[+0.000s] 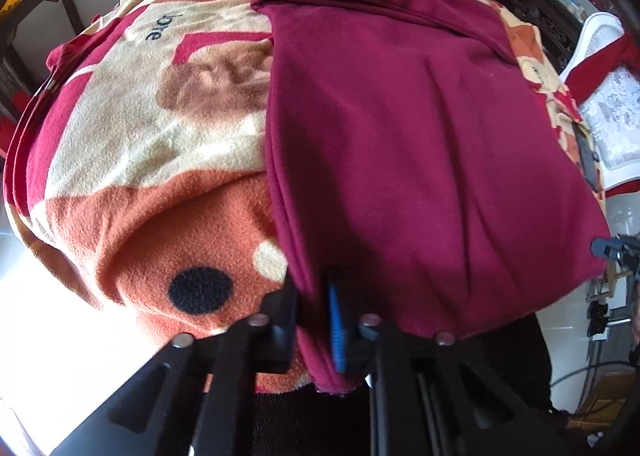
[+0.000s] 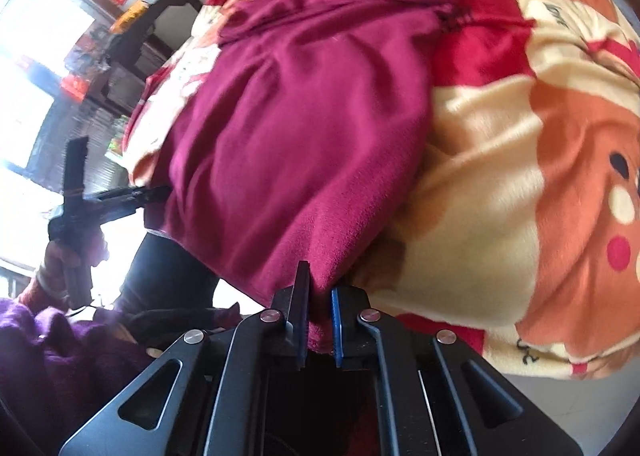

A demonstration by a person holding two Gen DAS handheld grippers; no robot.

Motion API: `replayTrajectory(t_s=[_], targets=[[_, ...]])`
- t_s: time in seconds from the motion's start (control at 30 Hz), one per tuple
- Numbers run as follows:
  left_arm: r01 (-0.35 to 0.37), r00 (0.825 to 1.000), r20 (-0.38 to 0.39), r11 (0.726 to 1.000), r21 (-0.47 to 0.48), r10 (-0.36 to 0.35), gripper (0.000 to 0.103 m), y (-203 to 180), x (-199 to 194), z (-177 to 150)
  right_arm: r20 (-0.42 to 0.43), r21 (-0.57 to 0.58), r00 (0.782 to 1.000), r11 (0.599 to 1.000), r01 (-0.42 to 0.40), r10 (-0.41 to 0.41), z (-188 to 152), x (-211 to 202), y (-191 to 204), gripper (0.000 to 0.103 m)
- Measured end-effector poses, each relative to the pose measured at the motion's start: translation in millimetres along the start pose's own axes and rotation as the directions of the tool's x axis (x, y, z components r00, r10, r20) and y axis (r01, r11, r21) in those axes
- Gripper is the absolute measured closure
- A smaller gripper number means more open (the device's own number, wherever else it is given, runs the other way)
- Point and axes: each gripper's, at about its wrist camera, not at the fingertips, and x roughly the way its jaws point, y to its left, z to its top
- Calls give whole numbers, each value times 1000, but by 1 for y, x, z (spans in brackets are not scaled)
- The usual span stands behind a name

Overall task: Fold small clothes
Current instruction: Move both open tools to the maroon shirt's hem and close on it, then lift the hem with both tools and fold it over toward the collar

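A: Where is the garment?

B: I see the dark maroon fleece top (image 1: 400, 128) lying on the plush orange, cream and red cartoon-print blanket (image 1: 132, 144), its near hem hanging over the blanket's front edge.

A: And your tongs?

B: My left tongs (image 1: 316, 320) are clamped on the hem's left corner. My right tongs (image 2: 320, 316) pinch the other near corner of the top (image 2: 300, 128), fabric bunched between the blue pads (image 2: 335, 326).
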Motion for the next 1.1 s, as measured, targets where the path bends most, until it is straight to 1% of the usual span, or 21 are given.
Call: replayTrajectory(t_s=[0.1,0.23,0.33,0.43,0.57,0.7,0.87,0.93,1.1], targets=[[58,998,16,998,-18,-58,95,10,-17,9,54,12,996,998,-68,67,9,-14,1,103],[111,992,60,993,-47,-108,95,20,-37,24,159,46,975,986,-161,152,31,-36,-6,103],[124,986,115,991,-57,-117,95,26,-52,42,218,52,961,981,-187,171,51,-45,-10,103],[135,976,180,988,-72,-120,95,32,-66,65,262,47,952,983,-176,158,76,-51,-13,103],[144,962,247,984,-101,-115,95,39,-71,104,318,31,939,989,-146,129,113,-56,-16,103],[123,951,294,988,-93,-91,95,34,-70,147,366,19,926,995,-101,87,153,-59,-19,103],[69,950,310,993,-100,-35,95,31,-57,189,394,36,918,998,-58,39,190,-56,-30,103],[51,949,314,994,-98,-18,95,29,-51,198,404,60,914,996,-61,32,202,-54,-38,103],[33,949,315,995,-95,-1,95,26,-41,213,416,96,909,993,-75,28,215,-50,-52,103]])
